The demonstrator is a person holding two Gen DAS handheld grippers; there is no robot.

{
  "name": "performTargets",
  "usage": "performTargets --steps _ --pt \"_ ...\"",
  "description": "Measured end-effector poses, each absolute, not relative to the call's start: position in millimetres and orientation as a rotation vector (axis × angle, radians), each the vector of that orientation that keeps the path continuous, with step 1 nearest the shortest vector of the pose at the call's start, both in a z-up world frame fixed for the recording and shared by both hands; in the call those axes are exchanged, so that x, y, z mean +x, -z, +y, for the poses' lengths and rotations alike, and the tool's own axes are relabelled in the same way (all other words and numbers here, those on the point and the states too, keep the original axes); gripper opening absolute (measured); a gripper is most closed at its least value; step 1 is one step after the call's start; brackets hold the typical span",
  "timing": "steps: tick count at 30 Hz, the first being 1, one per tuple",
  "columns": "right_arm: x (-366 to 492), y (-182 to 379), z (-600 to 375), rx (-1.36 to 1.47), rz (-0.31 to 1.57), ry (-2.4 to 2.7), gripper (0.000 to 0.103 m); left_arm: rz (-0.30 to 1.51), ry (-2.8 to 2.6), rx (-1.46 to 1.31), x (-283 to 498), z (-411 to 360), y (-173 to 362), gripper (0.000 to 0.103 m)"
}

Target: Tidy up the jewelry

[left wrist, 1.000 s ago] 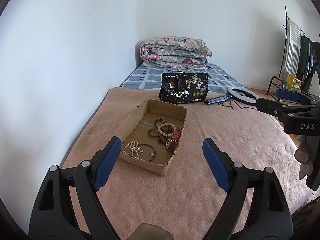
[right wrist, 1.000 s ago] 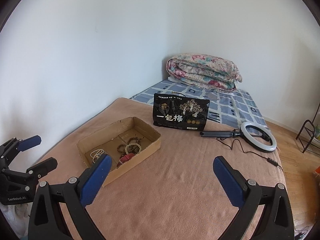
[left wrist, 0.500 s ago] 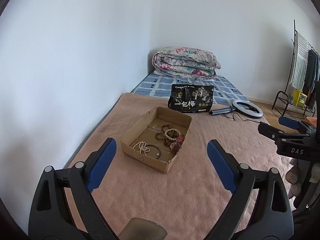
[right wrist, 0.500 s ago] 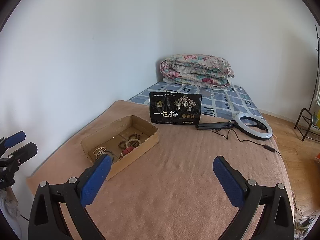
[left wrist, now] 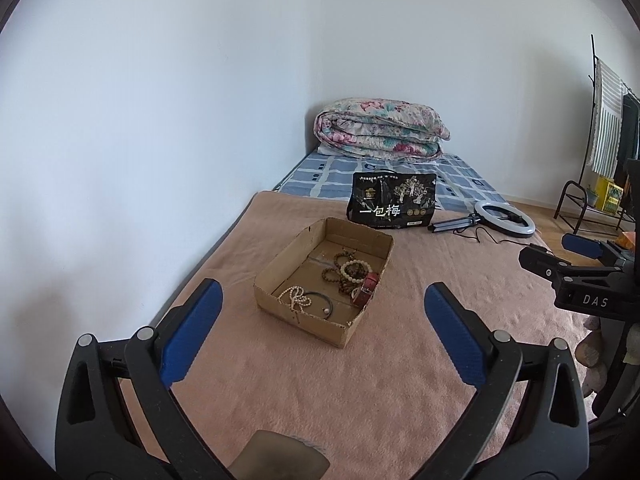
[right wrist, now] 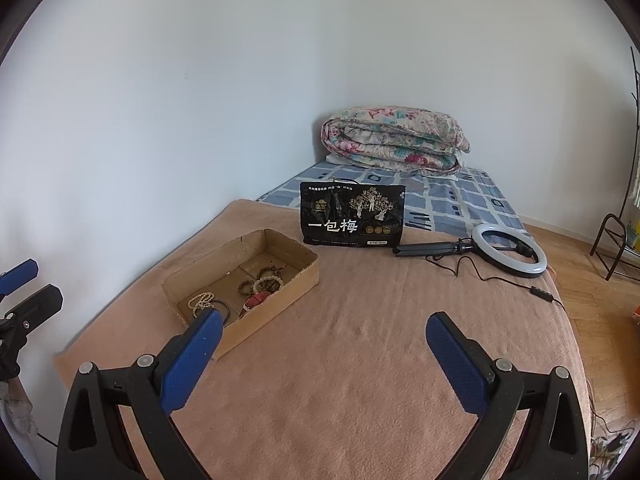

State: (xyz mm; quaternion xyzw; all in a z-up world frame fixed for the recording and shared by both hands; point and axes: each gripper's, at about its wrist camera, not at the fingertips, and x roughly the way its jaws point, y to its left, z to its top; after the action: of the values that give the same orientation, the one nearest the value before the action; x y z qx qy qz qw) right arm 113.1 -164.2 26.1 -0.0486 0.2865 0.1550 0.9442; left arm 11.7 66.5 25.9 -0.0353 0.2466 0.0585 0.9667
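An open cardboard box (left wrist: 290, 258) lies on the pink blanket (left wrist: 360, 392) and holds the jewelry: a pearl necklace (left wrist: 297, 297), a black bangle (left wrist: 320, 301), brown and cream bead bracelets (left wrist: 349, 270) and a red strap (left wrist: 367, 288). My left gripper (left wrist: 321, 290) hovers short of the box, its jaws opening wide with nothing between them. The right wrist view shows the same box (right wrist: 276, 310) to the left of my right gripper (right wrist: 324, 316), which is open and empty. Each gripper also shows in the other's view: the right gripper (left wrist: 558, 254) and the left gripper (right wrist: 32, 288).
A black snack bag (left wrist: 390, 204) stands behind the box, with a ring light (left wrist: 504, 220) and its cable to the right. A folded floral quilt (left wrist: 380, 128) lies at the bed's far end. A white wall runs along the left, and a clothes rack (left wrist: 608, 132) stands far right.
Both grippers have drawn back from the box, which now looks smaller and farther away. The left jaws have spread wider. The right jaws have stayed wide.
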Motion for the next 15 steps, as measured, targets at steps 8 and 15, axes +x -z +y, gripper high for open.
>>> performTargets --steps 8,15 --pt "114.1 -25.9 -167.3 -0.093 0.588 -0.317 0.103 0.500 -0.122 -0.070 12.6 65.3 -25.5 0.103" --pt "113.9 -25.8 -167.3 -0.093 0.588 -0.318 0.103 0.501 -0.121 -0.068 12.7 65.2 -25.9 0.103"
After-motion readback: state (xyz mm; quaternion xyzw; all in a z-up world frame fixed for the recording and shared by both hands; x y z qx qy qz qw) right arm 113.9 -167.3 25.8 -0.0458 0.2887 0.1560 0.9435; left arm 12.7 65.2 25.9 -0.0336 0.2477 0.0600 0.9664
